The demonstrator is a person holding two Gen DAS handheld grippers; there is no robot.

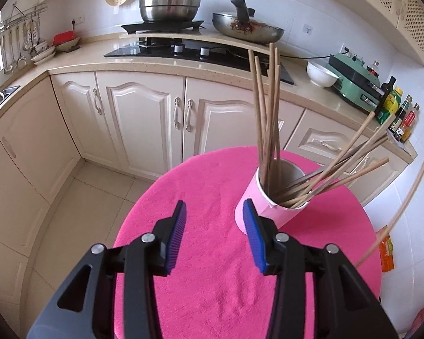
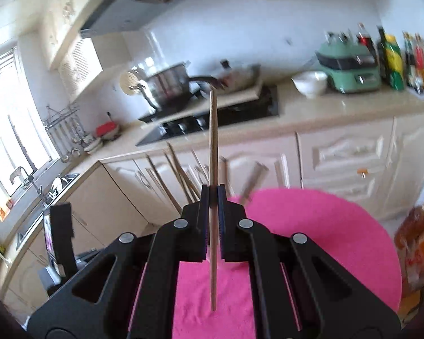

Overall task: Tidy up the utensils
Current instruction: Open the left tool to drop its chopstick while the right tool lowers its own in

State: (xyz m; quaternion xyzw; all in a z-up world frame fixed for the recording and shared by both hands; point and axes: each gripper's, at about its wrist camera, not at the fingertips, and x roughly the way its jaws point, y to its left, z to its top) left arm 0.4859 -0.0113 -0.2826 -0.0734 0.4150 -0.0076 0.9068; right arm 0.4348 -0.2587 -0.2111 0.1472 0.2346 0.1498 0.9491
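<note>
Far left in the left wrist view, ladles and spoons hang on a wall rack (image 1: 19,31) above the counter (image 1: 79,62), with stacked dishes under them. Moving along, a steel pot (image 1: 169,1) sits on the raised burner, and a greasy frying pan (image 1: 247,28) rests just beside it. Down in front, the left gripper (image 1: 214,236) hovers over the pink table (image 1: 206,186), blue pads spread wide, nothing between them. Its right pad sits just beside the pink cup (image 1: 268,206), though I cannot tell if it touches the wall. The cup stands on the table, packed with chopsticks (image 1: 265,118): one bunch stands nearly upright, another fans out low to the right. Further right, a white bowl (image 1: 322,73) and a green appliance (image 1: 356,82) line the counter, then a row of bottles (image 1: 395,110). At the right edge, one long chopstick (image 1: 395,214) slants through the air.

Over to the right wrist view, blurry with motion: the right gripper (image 2: 212,195) is clamped tight on that single chopstick (image 2: 213,141), gripped partway along, upper end pointing up toward the stove, lower end hanging over the pink table (image 2: 325,226). Behind the pads, the bundle of chopsticks (image 2: 183,175) shows, smeared.
</note>
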